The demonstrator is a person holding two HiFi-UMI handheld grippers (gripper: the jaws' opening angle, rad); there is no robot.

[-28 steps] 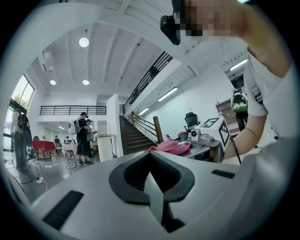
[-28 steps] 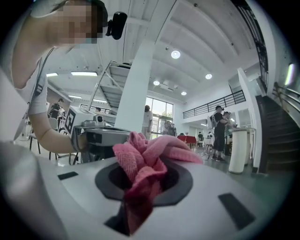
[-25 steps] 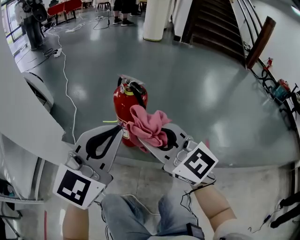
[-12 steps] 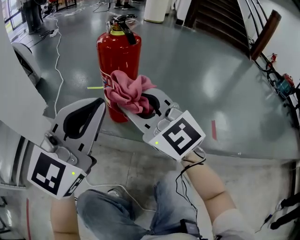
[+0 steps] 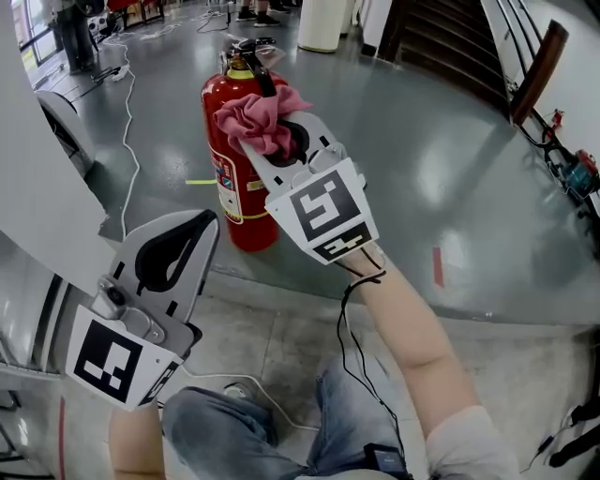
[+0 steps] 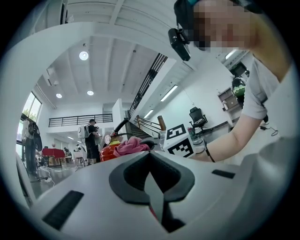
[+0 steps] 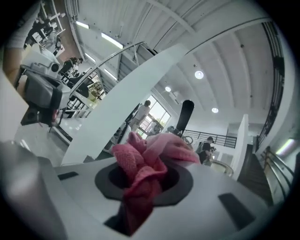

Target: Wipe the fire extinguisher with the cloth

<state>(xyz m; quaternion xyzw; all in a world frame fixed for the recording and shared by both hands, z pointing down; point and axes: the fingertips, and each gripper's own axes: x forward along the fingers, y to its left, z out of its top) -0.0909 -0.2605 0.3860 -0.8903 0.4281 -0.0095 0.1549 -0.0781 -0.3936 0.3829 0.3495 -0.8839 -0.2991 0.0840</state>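
Observation:
The red fire extinguisher (image 5: 231,178) stands upright on the glossy floor, its black handle and hose on top. My right gripper (image 5: 273,128) is shut on a bunched pink cloth (image 5: 255,116), which rests against the extinguisher's shoulder just below the handle. In the right gripper view the cloth (image 7: 147,161) fills the gap between the jaws. My left gripper (image 5: 201,228) hangs lower and nearer, left of the extinguisher and apart from it, jaws together with nothing in them. The left gripper view shows the extinguisher (image 6: 107,151) and the cloth (image 6: 131,146) beyond its closed jaws.
A curved white wall (image 5: 37,187) runs close on the left. A white cable (image 5: 127,122) trails over the floor behind the extinguisher. A white column (image 5: 323,23) and a staircase (image 5: 427,42) stand at the back. My knees in jeans (image 5: 253,427) are below, on a paler floor strip.
My right gripper has carried the cloth up from the extinguisher's side to its top and rolled. The left gripper dropped lower, then held still.

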